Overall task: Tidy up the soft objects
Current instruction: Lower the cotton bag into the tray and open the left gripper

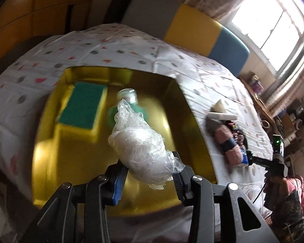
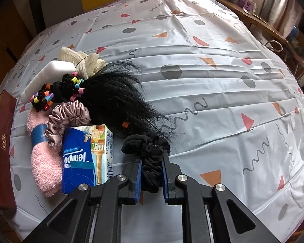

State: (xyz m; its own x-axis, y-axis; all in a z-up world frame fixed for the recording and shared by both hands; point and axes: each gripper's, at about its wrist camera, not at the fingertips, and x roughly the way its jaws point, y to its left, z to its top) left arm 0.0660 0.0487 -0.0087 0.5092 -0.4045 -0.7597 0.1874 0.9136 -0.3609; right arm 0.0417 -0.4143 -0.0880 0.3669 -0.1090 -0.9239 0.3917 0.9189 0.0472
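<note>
Left wrist view: my left gripper (image 1: 150, 179) is clamped on a crumpled clear plastic bag (image 1: 138, 141), its blue-padded fingers (image 1: 119, 181) pressing it from both sides. The bag hangs above a gold-lined box (image 1: 50, 141) that sits on a table with a patterned white tablecloth (image 1: 131, 48). Inside the box lies a green and yellow sponge (image 1: 84, 106) at the far left, and beside it a green bottle with a pale cap (image 1: 129, 97), partly hidden behind the bag. To the right, on the cloth outside the box, rest a white foam block (image 1: 221, 111) and a pink fuzzy sock (image 1: 229, 143). My right gripper (image 1: 251, 158) reaches in at that pile from the right edge.

Right wrist view: my right gripper (image 2: 152, 174) is closed on a black scrunchie (image 2: 150, 154), pinched between its blue pads just above the cloth. Just left stands a blue tissue pack (image 2: 85, 158), touching the pink sock (image 2: 44, 162) and a pink satin scrunchie (image 2: 69, 117). Behind them lie a black hairpiece (image 2: 119, 97), beaded hair ties (image 2: 54, 93), the white block (image 2: 48, 77) and a cream cloth bow (image 2: 85, 60).
</note>
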